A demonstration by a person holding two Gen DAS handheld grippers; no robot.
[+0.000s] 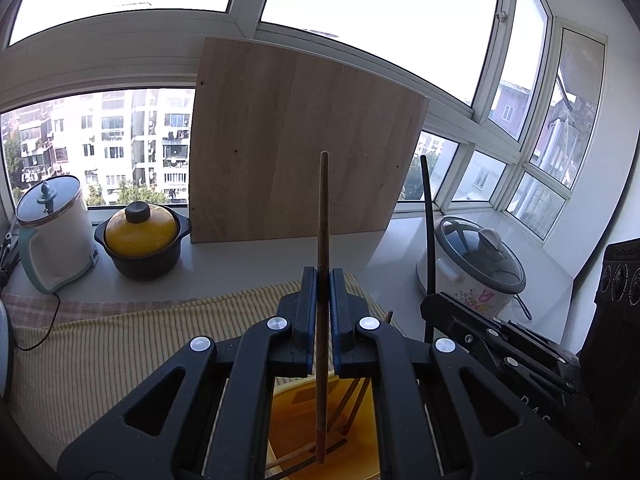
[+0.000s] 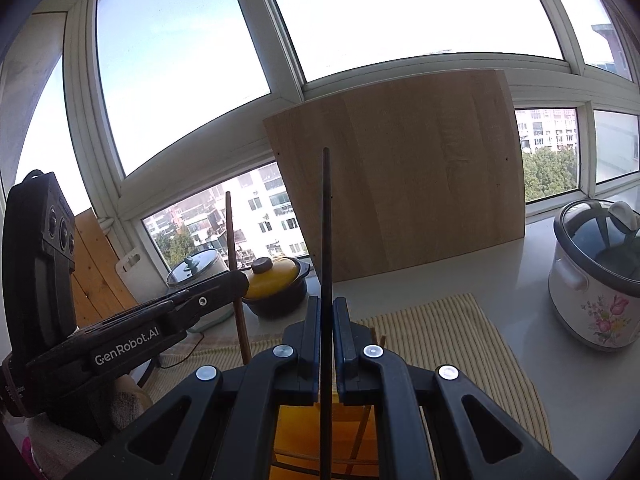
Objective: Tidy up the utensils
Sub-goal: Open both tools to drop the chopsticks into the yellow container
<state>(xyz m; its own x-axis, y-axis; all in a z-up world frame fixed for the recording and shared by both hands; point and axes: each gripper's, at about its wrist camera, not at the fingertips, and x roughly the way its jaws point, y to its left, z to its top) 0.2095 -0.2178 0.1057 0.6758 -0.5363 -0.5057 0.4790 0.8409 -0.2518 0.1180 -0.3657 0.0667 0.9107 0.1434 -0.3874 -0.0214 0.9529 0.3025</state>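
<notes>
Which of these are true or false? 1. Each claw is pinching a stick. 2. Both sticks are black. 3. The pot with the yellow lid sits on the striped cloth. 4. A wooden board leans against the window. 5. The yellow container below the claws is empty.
1. True: the left claw is shut on a brown chopstick, the right claw on a black chopstick.
2. False: one is brown, one black.
3. False: the yellow-lidded pot stands on the pale counter, beyond the striped cloth.
4. True: the wooden board stands tilted there.
5. False: the yellow container already holds several chopsticks.
</notes>
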